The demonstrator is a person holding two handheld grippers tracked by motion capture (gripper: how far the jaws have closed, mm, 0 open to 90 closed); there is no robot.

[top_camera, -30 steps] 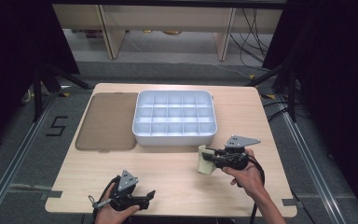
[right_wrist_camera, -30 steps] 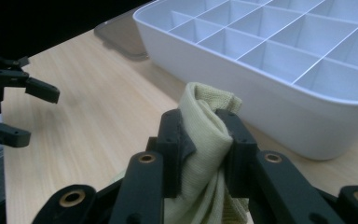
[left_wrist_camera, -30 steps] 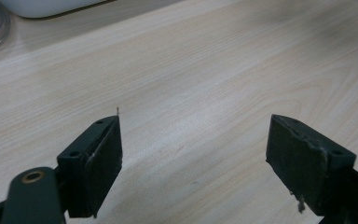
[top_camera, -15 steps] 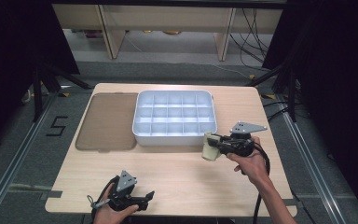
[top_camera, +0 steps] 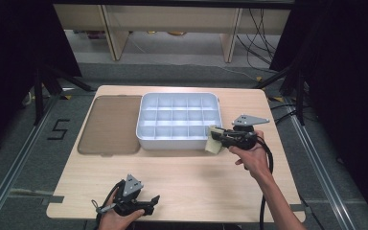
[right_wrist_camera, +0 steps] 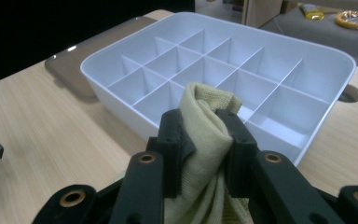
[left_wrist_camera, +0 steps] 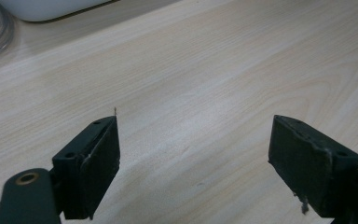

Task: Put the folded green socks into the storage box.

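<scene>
A folded pale yellow cloth is pinched between the jaws of my right gripper, which is shut on it. In the high view that right gripper holds the cloth in the air at the near right corner of the white compartment tray. From the right gripper view the tray lies just beyond the cloth, its cells bare. My left gripper rests near the table's front edge, jaws wide apart over bare wood.
A brown translucent lid lies flat left of the tray. The wooden table has free room between the tray and its front edge. Black stands and cables flank the table on both sides.
My right gripper has risen with the cloth and moved toward the tray's near right corner. The left gripper has stayed in place.
</scene>
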